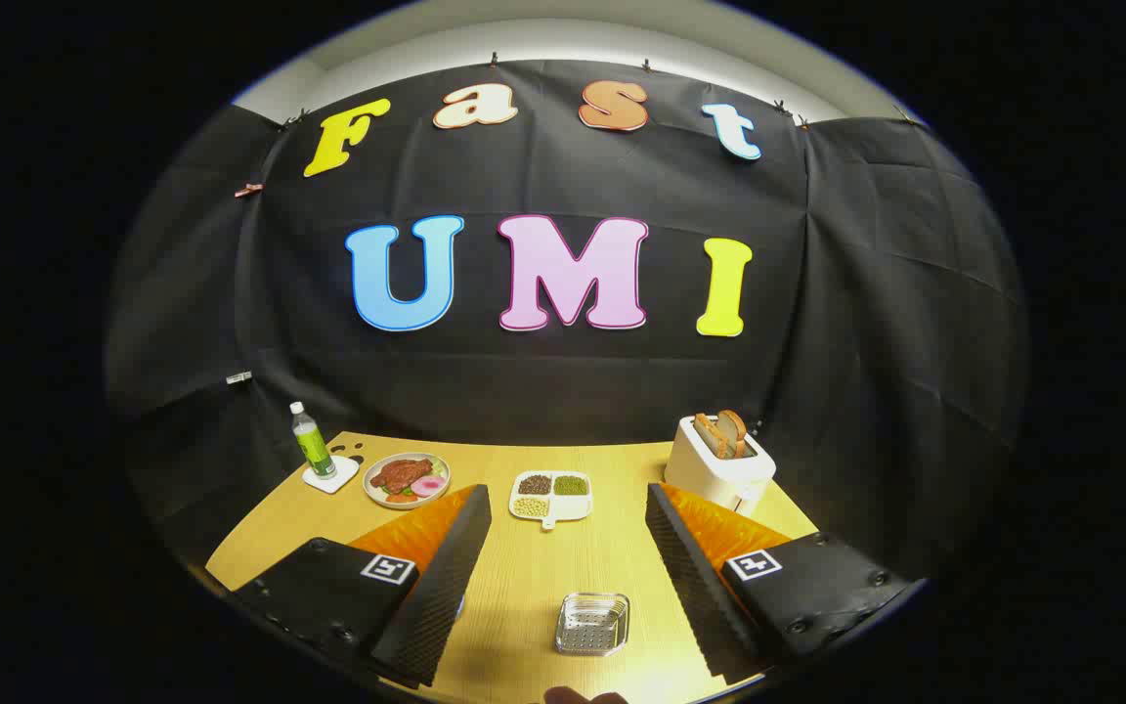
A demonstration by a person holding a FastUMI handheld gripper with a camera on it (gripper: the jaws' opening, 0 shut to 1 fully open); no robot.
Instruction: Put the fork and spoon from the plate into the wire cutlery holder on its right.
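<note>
The wooden table [534, 577] took up the whole floor of the scene, and nothing on it suggested the job had begun. At its far right corner stood a white toaster [719, 467] with slices of bread poking out. Far left there was a plate of food [407, 479], meat and vegetables by the look of it, and beside that a small bottle [311, 442] upright on a white coaster. In the middle of the far side lay a divided dish [551, 495] holding grains or beans in separate compartments.

The gripper [568, 577] hung above the near part of the table with its fingers spread wide and nothing held between them. Between the fingers, down near their bases, sat a small see-through holder [592, 623], square, with a perforated bottom. I took it for the cutlery holder, though I could not be sure it was wire, and it looked empty.

As for the fork and spoon, I could not make them out anywhere, not even on the plate with the food. By my reckoning both pieces were still to be found, lifted and dropped in.
</note>
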